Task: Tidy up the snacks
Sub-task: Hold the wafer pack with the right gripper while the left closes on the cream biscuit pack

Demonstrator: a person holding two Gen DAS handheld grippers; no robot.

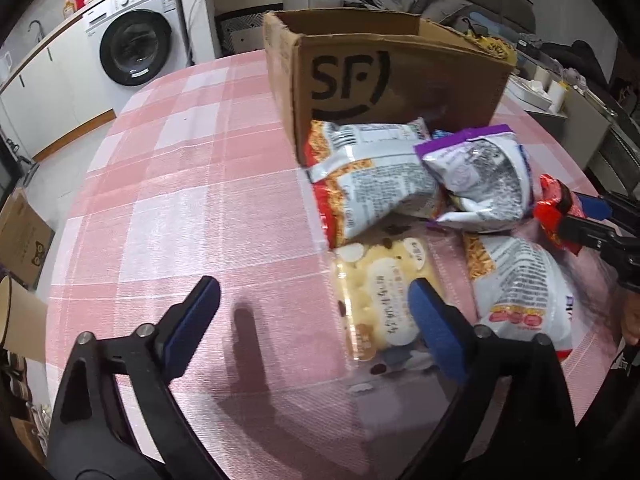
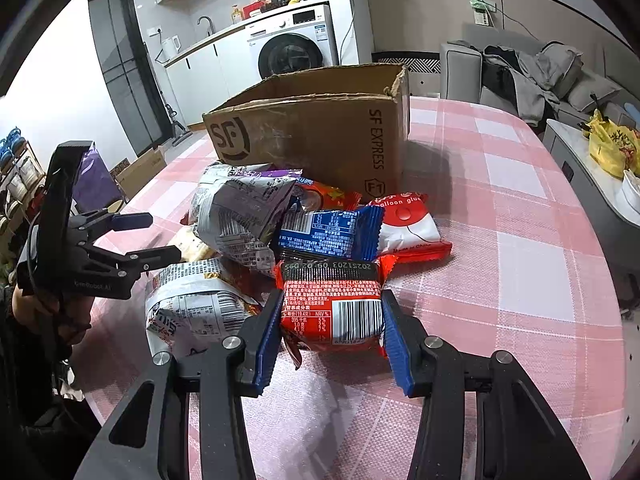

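Observation:
My right gripper (image 2: 332, 300) is shut on a red snack packet (image 2: 332, 308) with a barcode, its blue pads pressing both sides, just in front of the snack pile. From the left wrist view that gripper (image 1: 576, 216) enters at the right edge, holding the same red packet (image 1: 554, 200). My left gripper (image 1: 314, 296) stands open low over the pink checked tablecloth (image 1: 180, 200). Its right finger is over a clear pack of pale biscuits (image 1: 380, 304), pads not pressing. An open SF cardboard box (image 1: 392, 80) stands behind the pile.
The pile holds silver-white bags (image 1: 368, 184), a purple-topped bag (image 2: 240, 208), a blue packet (image 2: 324, 232) and a red-and-white balloon packet (image 2: 408, 224). A paper cup (image 1: 16, 312) sits at the table's left edge. A side table (image 2: 580, 168) stands to the right.

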